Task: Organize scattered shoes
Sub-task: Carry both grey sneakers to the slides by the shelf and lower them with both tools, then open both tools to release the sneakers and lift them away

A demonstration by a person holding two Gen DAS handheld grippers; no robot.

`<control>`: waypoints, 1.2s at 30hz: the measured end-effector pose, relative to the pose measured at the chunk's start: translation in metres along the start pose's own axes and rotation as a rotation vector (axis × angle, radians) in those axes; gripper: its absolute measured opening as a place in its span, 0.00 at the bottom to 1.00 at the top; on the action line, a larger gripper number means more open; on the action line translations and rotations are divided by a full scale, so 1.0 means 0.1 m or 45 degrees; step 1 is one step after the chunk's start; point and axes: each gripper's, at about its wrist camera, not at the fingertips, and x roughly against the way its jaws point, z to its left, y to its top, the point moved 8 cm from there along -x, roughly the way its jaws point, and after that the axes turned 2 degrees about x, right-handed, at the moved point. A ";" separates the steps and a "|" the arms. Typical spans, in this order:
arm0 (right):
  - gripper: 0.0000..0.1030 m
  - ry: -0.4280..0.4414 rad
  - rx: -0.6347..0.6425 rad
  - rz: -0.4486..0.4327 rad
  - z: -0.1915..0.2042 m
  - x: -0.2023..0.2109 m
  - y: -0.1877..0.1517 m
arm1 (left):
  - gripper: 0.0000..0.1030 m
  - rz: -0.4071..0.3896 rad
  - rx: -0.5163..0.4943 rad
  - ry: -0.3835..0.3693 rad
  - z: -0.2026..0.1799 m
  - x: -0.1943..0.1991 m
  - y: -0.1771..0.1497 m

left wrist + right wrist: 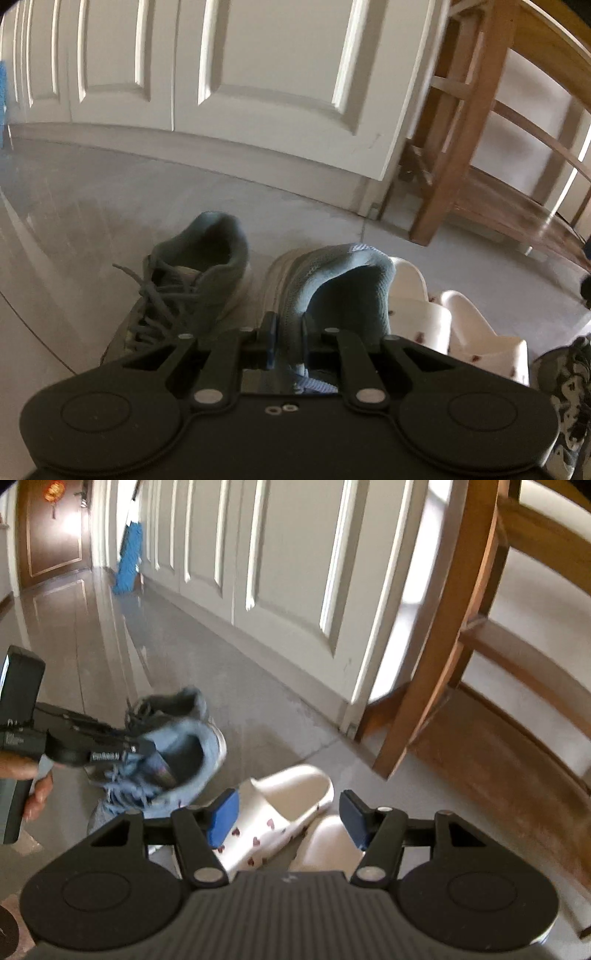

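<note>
My left gripper is shut on the collar of a blue-grey sneaker, which it holds just above the floor. Its mate stands on the grey floor to the left, laces loose. In the right wrist view the left gripper grips that sneaker beside the other one. My right gripper is open above a white slipper with small hearts, its blue pads clear of it. A second white slipper lies beside it.
White panelled doors run along the back. A wooden frame with rungs stands at the right. A patterned shoe lies at the far right edge. A blue mop leans down the hallway. A person's hand grips the left handle.
</note>
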 end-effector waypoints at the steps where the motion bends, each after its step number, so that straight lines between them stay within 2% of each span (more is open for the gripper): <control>1: 0.62 -0.006 -0.003 0.014 0.01 -0.03 -0.01 | 0.10 0.010 -0.001 -0.003 0.05 -0.06 0.03; 5: 0.62 -0.021 -0.004 0.044 -0.01 -0.10 0.04 | 0.10 0.020 0.007 -0.016 0.14 -0.16 0.04; 8: 0.62 -0.023 -0.012 0.055 0.02 -0.12 0.05 | 0.10 -0.036 -0.018 -0.039 0.13 -0.24 0.17; 11: 0.62 -0.028 -0.015 0.069 0.05 -0.16 0.03 | 0.09 -0.026 -0.008 -0.015 0.19 -0.32 0.25; 17: 0.63 -0.068 -0.049 0.085 -0.10 -0.16 -0.04 | 0.14 -0.053 -0.031 0.000 0.16 -0.17 0.23; 23: 0.64 -0.110 -0.177 0.111 -0.40 -0.17 -0.09 | 0.24 0.048 -0.153 -0.075 -0.31 -0.11 0.15; 25: 0.71 -0.137 -0.226 0.118 -0.54 -0.13 -0.10 | 0.31 0.082 -0.221 -0.140 -0.61 -0.07 0.16; 26: 0.74 -0.147 -0.246 0.115 -0.61 -0.09 -0.10 | 0.34 0.082 -0.240 -0.158 -0.69 -0.05 0.18; 27: 0.77 -0.158 -0.261 0.111 -0.67 -0.05 -0.11 | 0.41 0.081 -0.289 -0.193 -0.88 -0.03 0.23; 30: 0.79 -0.220 -0.270 0.099 -0.86 0.11 -0.15 | 0.52 0.046 -0.425 -0.252 -1.31 0.03 0.32; 33: 0.80 -0.275 -0.295 0.096 -1.06 0.29 -0.23 | 0.54 0.008 -0.557 -0.283 -1.69 0.09 0.36; 36: 0.80 -0.315 -0.341 0.100 -1.25 0.46 -0.32 | 0.55 -0.004 -0.629 -0.315 -2.00 0.12 0.36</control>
